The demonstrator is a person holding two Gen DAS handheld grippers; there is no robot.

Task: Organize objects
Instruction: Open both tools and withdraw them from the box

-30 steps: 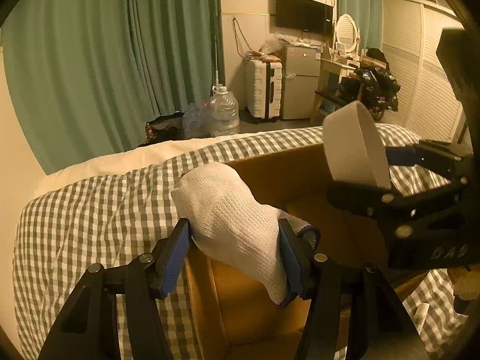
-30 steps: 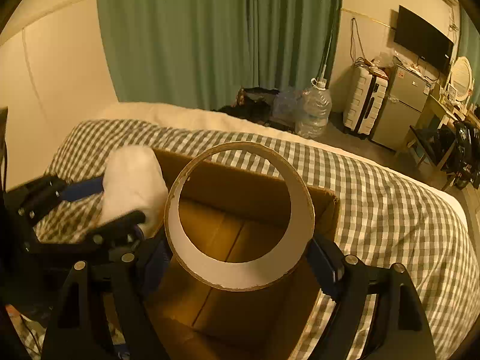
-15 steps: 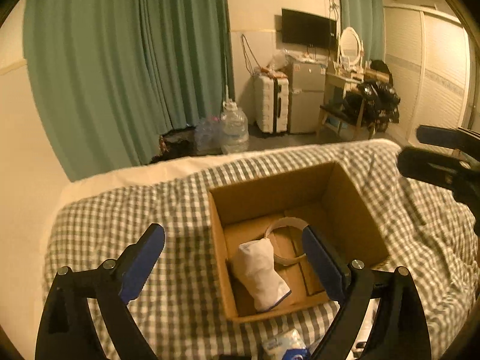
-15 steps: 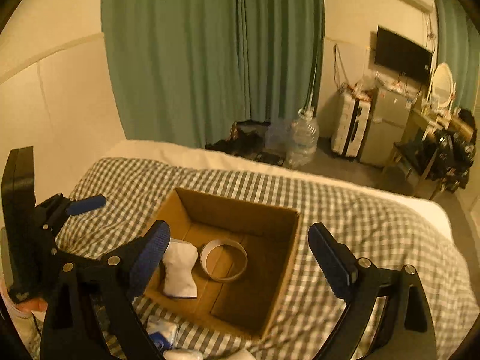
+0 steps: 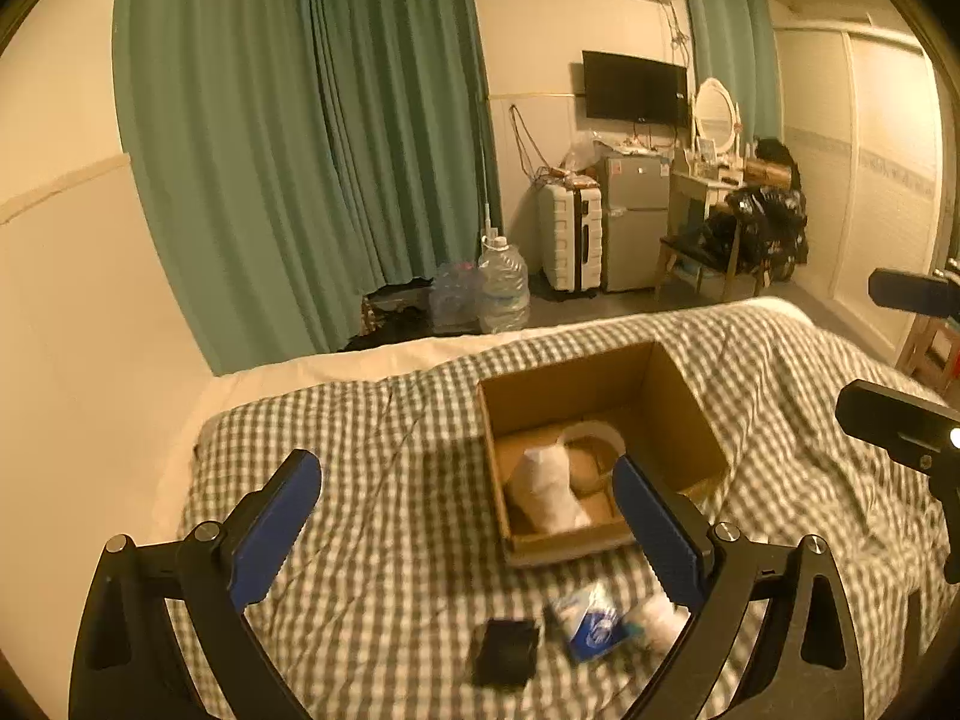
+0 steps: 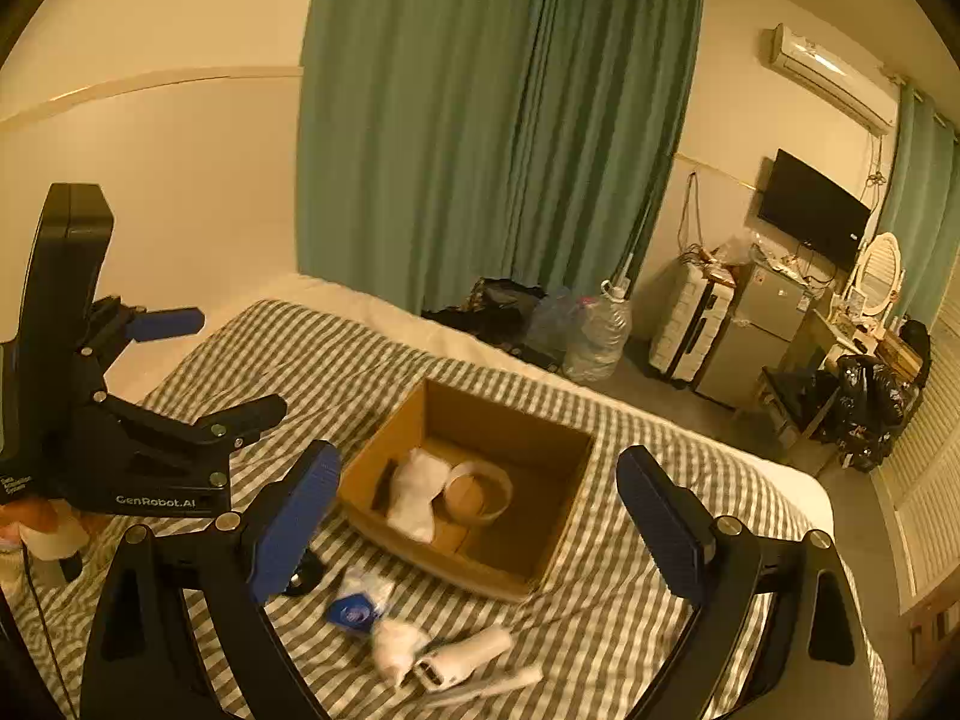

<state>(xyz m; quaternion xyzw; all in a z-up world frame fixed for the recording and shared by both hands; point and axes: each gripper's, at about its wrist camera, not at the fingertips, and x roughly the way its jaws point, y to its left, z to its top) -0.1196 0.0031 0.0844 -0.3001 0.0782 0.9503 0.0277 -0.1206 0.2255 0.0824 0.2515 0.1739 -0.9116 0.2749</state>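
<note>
An open cardboard box (image 5: 678, 402) (image 6: 564, 516) sits on the checked bed. Inside lie a white rolled sock (image 5: 549, 489) (image 6: 414, 498) and a white tape ring (image 5: 591, 435) (image 6: 480, 489). My left gripper (image 5: 468, 531) is open and empty, held high above the bed in front of the box; it also shows in the right wrist view (image 6: 225, 369). My right gripper (image 6: 480, 531) is open and empty, held high over the box. In front of the box lie a blue-and-white packet (image 5: 588, 621) (image 6: 354, 606), a black item (image 5: 504, 651), a white bundle (image 6: 396, 642) and a white tool (image 6: 468, 657).
The checked blanket (image 5: 360, 480) covers the bed. Green curtains (image 5: 300, 150), water bottles (image 5: 504, 288), a white suitcase (image 5: 570, 234), a small fridge (image 5: 636, 222) and a desk with a mirror (image 5: 714, 114) stand beyond the bed.
Both grippers opened and let the sock and the tape ring drop into the box. Both then pulled back and up, away from the box.
</note>
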